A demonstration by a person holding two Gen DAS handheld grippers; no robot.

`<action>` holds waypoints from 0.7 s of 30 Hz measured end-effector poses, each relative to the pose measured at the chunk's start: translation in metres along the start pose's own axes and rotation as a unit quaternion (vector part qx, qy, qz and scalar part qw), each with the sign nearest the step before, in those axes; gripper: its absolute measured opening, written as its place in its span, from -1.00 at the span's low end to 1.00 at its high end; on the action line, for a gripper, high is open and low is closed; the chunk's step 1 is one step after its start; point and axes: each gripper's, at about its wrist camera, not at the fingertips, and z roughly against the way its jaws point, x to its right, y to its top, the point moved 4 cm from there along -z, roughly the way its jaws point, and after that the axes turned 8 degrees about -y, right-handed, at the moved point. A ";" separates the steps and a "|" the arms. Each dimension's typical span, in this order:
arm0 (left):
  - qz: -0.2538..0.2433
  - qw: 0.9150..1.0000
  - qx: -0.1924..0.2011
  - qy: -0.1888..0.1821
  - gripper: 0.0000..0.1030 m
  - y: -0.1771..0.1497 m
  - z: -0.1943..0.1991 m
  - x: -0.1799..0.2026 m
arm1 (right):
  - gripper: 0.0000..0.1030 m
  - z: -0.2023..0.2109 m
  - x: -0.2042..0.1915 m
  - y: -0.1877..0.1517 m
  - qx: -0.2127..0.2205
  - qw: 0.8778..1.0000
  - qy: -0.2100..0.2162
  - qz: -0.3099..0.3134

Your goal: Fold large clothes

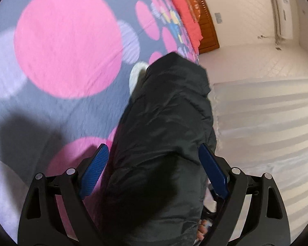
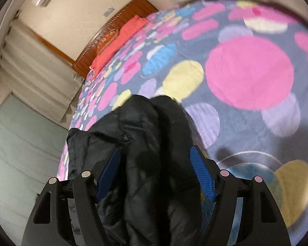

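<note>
A bed (image 1: 57, 110) spread with a grey cover of pink, lilac and yellow discs fills both views. At lower centre a bulky black padded jacket (image 1: 166, 135), glossy and creased, lies bunched along the bed's edge. The left hand-held gripper (image 1: 154, 162) stands spread around it; the right hand-held gripper (image 2: 156, 164) straddles a thick fold, whether pressing cannot be told.
</note>
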 end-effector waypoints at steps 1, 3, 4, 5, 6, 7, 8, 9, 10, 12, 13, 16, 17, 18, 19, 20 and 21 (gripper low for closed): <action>0.006 1.000 -0.002 -0.003 0.72 -0.001 -0.003 -0.003 | 0.36 -0.004 0.003 -0.001 -0.006 1.000 0.005 -0.006; 0.013 1.000 -0.006 -0.007 0.72 -0.002 -0.008 -0.007 | 0.36 -0.017 0.011 -0.004 -0.025 0.999 0.018 -0.022; 0.014 1.000 -0.008 -0.010 0.72 -0.001 -0.010 -0.009 | 0.36 -0.020 0.014 -0.005 -0.031 0.999 0.025 -0.028; 0.013 1.000 -0.012 -0.016 0.72 -0.001 -0.012 -0.008 | 0.36 -0.026 0.017 -0.008 -0.040 0.998 0.038 -0.037; 0.009 1.000 -0.017 -0.021 0.72 -0.001 -0.015 -0.007 | 0.36 -0.032 0.019 -0.011 -0.052 0.996 0.054 -0.049; 0.005 0.999 -0.022 -0.023 0.72 -0.002 -0.018 -0.005 | 0.36 -0.036 0.021 -0.013 -0.062 0.994 0.068 -0.058; 0.002 0.999 -0.027 -0.024 0.72 0.000 -0.021 -0.005 | 0.36 -0.041 0.023 -0.016 -0.072 0.991 0.084 -0.068; -0.003 0.999 -0.034 -0.025 0.72 -0.001 -0.024 -0.004 | 0.37 -0.046 0.023 -0.019 -0.079 0.989 0.103 -0.075; -0.012 0.999 -0.043 -0.023 0.72 -0.003 -0.029 -0.001 | 0.38 -0.046 0.021 -0.021 -0.078 0.989 0.106 -0.069; -0.034 0.998 -0.057 -0.018 0.79 -0.005 -0.039 0.005 | 0.39 -0.047 0.015 -0.023 -0.080 0.990 0.103 -0.050; -0.042 0.997 -0.063 -0.015 0.79 -0.006 -0.041 0.007 | 0.40 -0.047 0.011 -0.025 -0.083 0.991 0.098 -0.035; -0.057 0.996 -0.072 -0.007 0.79 -0.008 -0.047 0.010 | 0.26 -0.050 -0.002 -0.032 -0.091 0.992 0.086 0.009; -0.062 0.995 -0.074 -0.004 0.79 -0.008 -0.049 0.012 | 0.18 -0.052 -0.006 -0.036 -0.095 0.992 0.076 0.025; -0.071 0.994 -0.079 -0.001 0.79 -0.010 -0.050 0.014 | 0.10 -0.053 -0.010 -0.038 -0.093 0.993 0.071 0.036; -0.076 0.994 -0.080 0.000 0.79 -0.010 -0.052 0.016 | -0.03 -0.054 -0.012 -0.040 -0.094 0.992 0.073 0.039; -0.080 0.993 -0.082 0.002 0.78 -0.010 -0.054 0.018 | -0.10 -0.056 -0.014 -0.042 -0.099 0.991 0.082 0.037; -0.083 0.993 -0.083 0.003 0.74 -0.010 -0.054 0.019 | -0.17 -0.058 -0.015 -0.043 -0.104 0.990 0.090 0.032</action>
